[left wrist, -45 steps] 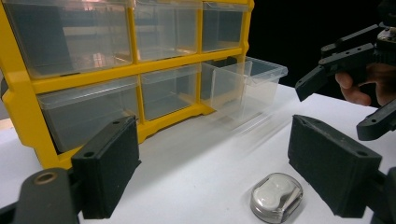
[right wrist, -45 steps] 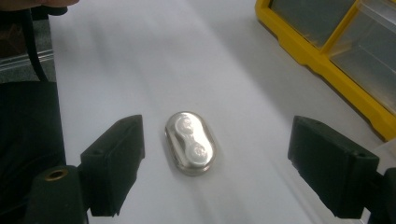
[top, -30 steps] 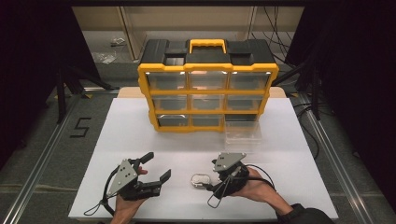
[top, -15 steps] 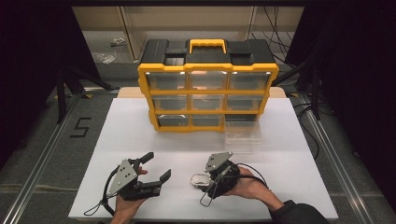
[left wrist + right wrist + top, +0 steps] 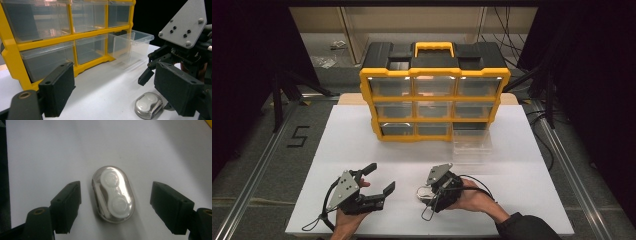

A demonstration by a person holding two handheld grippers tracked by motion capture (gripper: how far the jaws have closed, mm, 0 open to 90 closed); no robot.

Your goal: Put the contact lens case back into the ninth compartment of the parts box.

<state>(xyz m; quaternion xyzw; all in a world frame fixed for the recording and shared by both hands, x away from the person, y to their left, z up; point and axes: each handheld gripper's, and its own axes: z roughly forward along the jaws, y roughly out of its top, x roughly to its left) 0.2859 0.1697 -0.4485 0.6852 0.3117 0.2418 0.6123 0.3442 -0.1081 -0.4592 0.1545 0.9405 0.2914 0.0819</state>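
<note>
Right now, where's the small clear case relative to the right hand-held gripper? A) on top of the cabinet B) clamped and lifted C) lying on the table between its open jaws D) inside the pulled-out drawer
C: in the right gripper view the case lies flat on the white table, with the right hand-held gripper open, a gap on each side.

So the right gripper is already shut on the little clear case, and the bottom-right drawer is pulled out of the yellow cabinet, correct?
Not quite. In the right gripper view the right gripper is open: its jaws stand apart on either side of the little clear case and touch neither side of it. The rest holds: the bottom-right drawer is pulled out of the yellow cabinet.
</note>
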